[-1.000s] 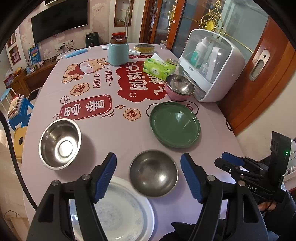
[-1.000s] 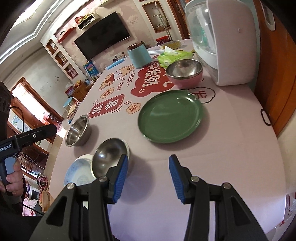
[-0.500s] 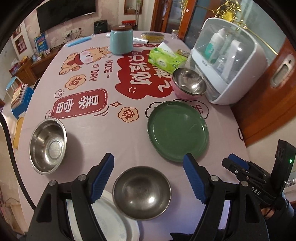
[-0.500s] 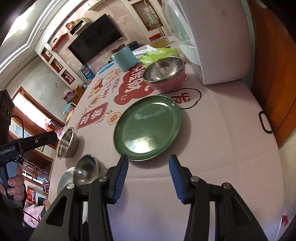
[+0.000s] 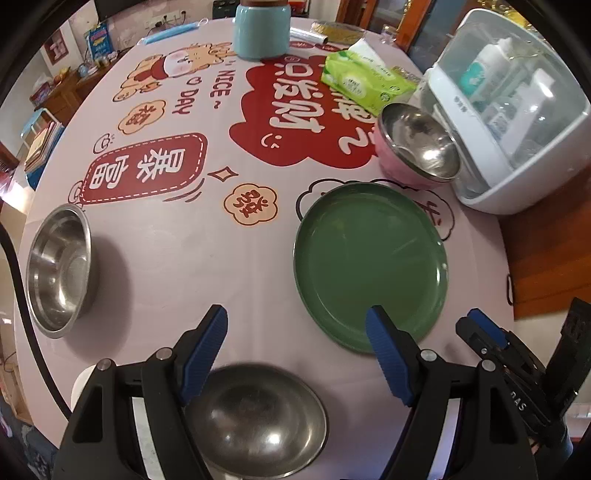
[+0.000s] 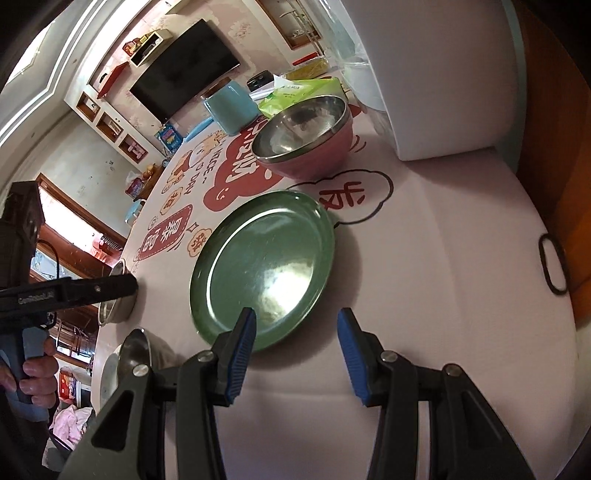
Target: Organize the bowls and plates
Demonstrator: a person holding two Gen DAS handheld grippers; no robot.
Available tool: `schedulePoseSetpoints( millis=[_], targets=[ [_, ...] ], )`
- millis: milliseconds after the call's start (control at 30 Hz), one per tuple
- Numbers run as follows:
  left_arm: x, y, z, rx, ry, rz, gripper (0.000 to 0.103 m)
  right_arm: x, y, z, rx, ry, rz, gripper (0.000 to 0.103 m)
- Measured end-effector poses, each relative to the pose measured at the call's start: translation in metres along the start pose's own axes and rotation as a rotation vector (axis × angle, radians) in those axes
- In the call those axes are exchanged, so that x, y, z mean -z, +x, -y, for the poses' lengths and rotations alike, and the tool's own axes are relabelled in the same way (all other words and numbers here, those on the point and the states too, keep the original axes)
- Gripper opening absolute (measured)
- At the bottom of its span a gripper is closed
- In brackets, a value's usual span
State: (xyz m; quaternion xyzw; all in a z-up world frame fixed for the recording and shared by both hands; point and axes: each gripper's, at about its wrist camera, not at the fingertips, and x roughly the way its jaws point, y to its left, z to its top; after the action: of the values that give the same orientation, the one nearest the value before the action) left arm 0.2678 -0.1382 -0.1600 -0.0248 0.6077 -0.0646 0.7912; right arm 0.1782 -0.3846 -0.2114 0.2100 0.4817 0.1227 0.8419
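A green plate lies flat on the pink printed tablecloth. My left gripper stands open above the cloth, its right fingertip over the plate's near rim. A small steel bowl sits just below its fingers, beside a white plate. My right gripper is open with nothing between its fingers, its left fingertip at the green plate's near edge. A larger steel bowl stands far left. A pink bowl with a steel inside stands beyond the green plate.
A white cabinet with bottles stands at the right behind the pink bowl. A green tissue pack and a teal canister stand further back. A black loop lies near the table's right edge. A hand holds the left gripper's handle.
Both grippers have moved forward and down toward the green plate. The small steel bowl has slid to the bottom of the left wrist view. The left jaws stand slightly wider.
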Motion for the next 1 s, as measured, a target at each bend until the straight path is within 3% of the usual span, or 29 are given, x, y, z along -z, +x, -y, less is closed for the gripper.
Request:
schedulePoseSetpoints(
  millis=[433, 767, 1000],
  targets=[
    [-0.016, 0.048, 0.005, -0.009, -0.04, -0.071, 0.076, -0.014, 0.023, 0.009, -0.018, -0.01, -0.021, 0.045],
    [-0.022, 0.07, 0.001, 0.019, -0.061, -0.101, 0.076, -0.014, 0.04, 0.014, -0.031, -0.013, -0.067, 0.024],
    [-0.021, 0.078, 0.001, 0.05, -0.068, -0.108, 0.072, -0.015, 0.044, 0.012, -0.019, -0.039, -0.07, 0.018]
  ],
)
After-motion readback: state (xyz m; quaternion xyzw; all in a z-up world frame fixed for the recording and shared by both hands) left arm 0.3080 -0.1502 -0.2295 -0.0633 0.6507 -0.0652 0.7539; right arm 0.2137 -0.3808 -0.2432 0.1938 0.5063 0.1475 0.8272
